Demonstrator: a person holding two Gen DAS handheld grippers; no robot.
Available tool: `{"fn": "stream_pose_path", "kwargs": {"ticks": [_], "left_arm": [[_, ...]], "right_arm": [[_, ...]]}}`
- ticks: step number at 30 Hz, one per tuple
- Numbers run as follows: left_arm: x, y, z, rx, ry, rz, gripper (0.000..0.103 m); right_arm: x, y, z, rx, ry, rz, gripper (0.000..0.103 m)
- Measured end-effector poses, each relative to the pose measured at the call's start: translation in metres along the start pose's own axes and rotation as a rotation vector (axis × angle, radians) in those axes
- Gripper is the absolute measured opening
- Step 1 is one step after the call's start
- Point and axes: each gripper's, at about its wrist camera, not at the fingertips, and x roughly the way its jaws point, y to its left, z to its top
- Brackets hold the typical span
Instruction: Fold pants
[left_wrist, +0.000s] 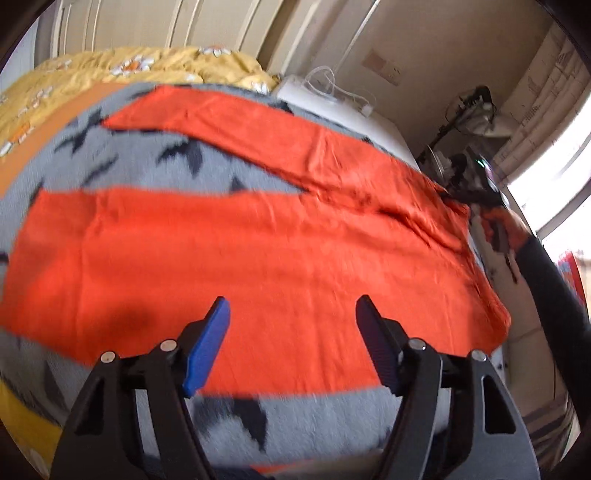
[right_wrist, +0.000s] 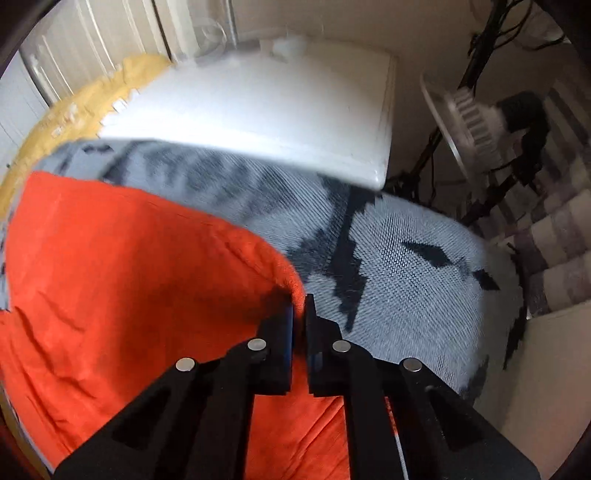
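Observation:
Orange pants (left_wrist: 258, 240) lie spread on a grey blanket with black shapes (left_wrist: 147, 162), the two legs running left and the waist at the right. My left gripper (left_wrist: 293, 310) hovers open above the near leg, with nothing pressed between its blue and black pads. In the right wrist view my right gripper (right_wrist: 300, 299) is shut on the curled corner of the pants (right_wrist: 129, 277), where orange cloth meets the blanket (right_wrist: 406, 295). The left wrist view shows that same right gripper (left_wrist: 476, 201) at the far waist corner, with a dark sleeve (left_wrist: 554, 295) behind it.
A yellow flowered quilt (left_wrist: 110, 70) lies bunched at the far side of the bed. A white flat-topped unit (right_wrist: 277, 110) with cables (left_wrist: 332, 88) stands beyond the blanket. A fan on a black stand (right_wrist: 469, 122) is at the right, near the bed's edge.

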Motion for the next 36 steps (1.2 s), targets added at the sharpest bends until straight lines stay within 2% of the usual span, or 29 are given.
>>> {"fn": "stream_pose_path", "kwargs": {"ticks": [3, 6, 8, 9, 11, 13, 16, 20, 25, 28, 31, 36], "left_arm": [[0.010, 0.017, 0.027, -0.096, -0.012, -0.044, 0.070], [0.014, 0.035, 0.043, -0.204, -0.046, -0.068, 0.070], [0.014, 0.048, 0.044, -0.261, -0.064, -0.108, 0.070], [0.015, 0.054, 0.043, -0.285, -0.071, -0.127, 0.070], [0.014, 0.074, 0.038, -0.355, -0.079, -0.178, 0.070], [0.012, 0.092, 0.035, -0.401, -0.096, -0.238, 0.070], [0.014, 0.120, 0.037, -0.458, -0.119, -0.267, 0.070], [0.020, 0.157, 0.058, -0.519, -0.161, -0.248, 0.062], [0.007, 0.219, 0.094, -0.610, -0.248, -0.108, 0.057], [0.011, 0.258, 0.110, -0.695, -0.245, -0.122, 0.053], [0.026, 0.295, 0.117, -0.817, -0.220, -0.185, 0.049], [0.056, 0.311, 0.129, -0.864, -0.166, -0.154, 0.045]], "right_arm": [[-0.040, 0.016, -0.020, -0.009, -0.095, -0.003, 0.005], [-0.100, 0.040, -0.055, -0.016, -0.207, 0.065, 0.005], [-0.141, 0.065, -0.104, -0.043, -0.268, 0.139, 0.005], [-0.158, 0.080, -0.142, -0.060, -0.278, 0.194, 0.005], [-0.170, 0.097, -0.198, -0.081, -0.252, 0.252, 0.005], [-0.167, 0.106, -0.255, -0.036, -0.190, 0.283, 0.005], [-0.148, 0.104, -0.305, 0.067, -0.126, 0.308, 0.005], [-0.141, 0.100, -0.326, 0.157, -0.138, 0.320, 0.005], [-0.146, 0.101, -0.319, 0.185, -0.164, 0.279, 0.005], [-0.151, 0.106, -0.319, 0.190, -0.178, 0.258, 0.005], [-0.154, 0.097, -0.320, 0.233, -0.192, 0.259, 0.005], [-0.153, 0.102, -0.319, 0.254, -0.189, 0.238, 0.005]]}}
